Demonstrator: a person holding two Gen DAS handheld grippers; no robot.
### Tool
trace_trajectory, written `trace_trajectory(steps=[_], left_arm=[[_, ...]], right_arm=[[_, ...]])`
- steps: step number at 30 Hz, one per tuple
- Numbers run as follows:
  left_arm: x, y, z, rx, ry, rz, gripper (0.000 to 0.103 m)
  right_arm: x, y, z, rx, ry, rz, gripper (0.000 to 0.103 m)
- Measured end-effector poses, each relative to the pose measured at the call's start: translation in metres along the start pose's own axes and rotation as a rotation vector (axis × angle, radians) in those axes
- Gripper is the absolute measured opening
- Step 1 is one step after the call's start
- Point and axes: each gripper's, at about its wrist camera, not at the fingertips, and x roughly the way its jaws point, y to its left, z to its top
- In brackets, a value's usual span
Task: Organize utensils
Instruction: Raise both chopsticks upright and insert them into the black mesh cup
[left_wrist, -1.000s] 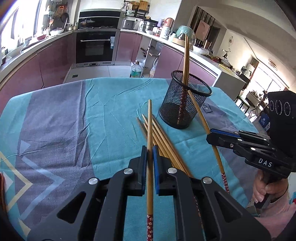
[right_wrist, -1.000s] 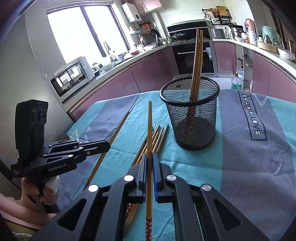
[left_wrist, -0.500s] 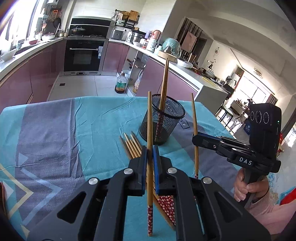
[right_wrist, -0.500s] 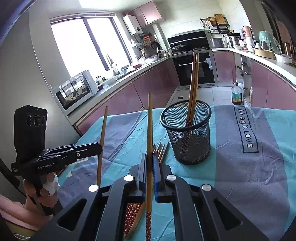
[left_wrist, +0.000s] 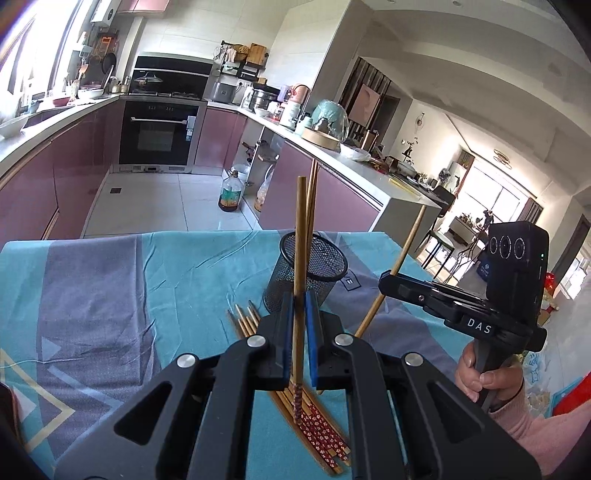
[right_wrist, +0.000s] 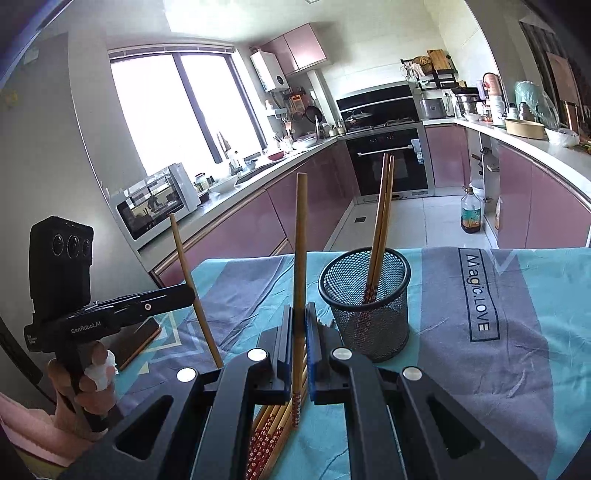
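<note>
A black mesh cup (left_wrist: 313, 271) (right_wrist: 365, 295) stands on the table and holds two chopsticks (right_wrist: 380, 221). Several more chopsticks (left_wrist: 317, 417) (right_wrist: 269, 432) lie on the cloth in front of it. My left gripper (left_wrist: 299, 325) is shut on one chopstick (left_wrist: 299, 240), held nearly upright above the pile. My right gripper (right_wrist: 300, 332) is shut on another chopstick (right_wrist: 300, 240), also nearly upright. Each gripper also shows in the other's view, the right one (left_wrist: 388, 284) with its stick (left_wrist: 402, 258) and the left one (right_wrist: 184, 293) with its stick (right_wrist: 192, 280).
The table carries a teal and grey cloth (left_wrist: 110, 295) (right_wrist: 517, 332). A dark flat object (right_wrist: 136, 343) lies at the cloth's left edge. Kitchen counters, an oven (left_wrist: 155, 136) and an oil bottle (left_wrist: 229, 192) on the floor lie beyond the table.
Both grippers have lifted off the table and tilted their chopsticks from lying flat to nearly upright. Both stay shut on their sticks.
</note>
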Motion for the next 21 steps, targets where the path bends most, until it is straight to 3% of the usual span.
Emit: trace_trajectory(steps=[21], left_arm=[[0.007, -0.028, 0.077, 0.082, -0.124, -0.017, 0.007]], right_arm=[[-0.028, -0.006, 0.064, -0.07, -0.152, -0.051, 0.005]])
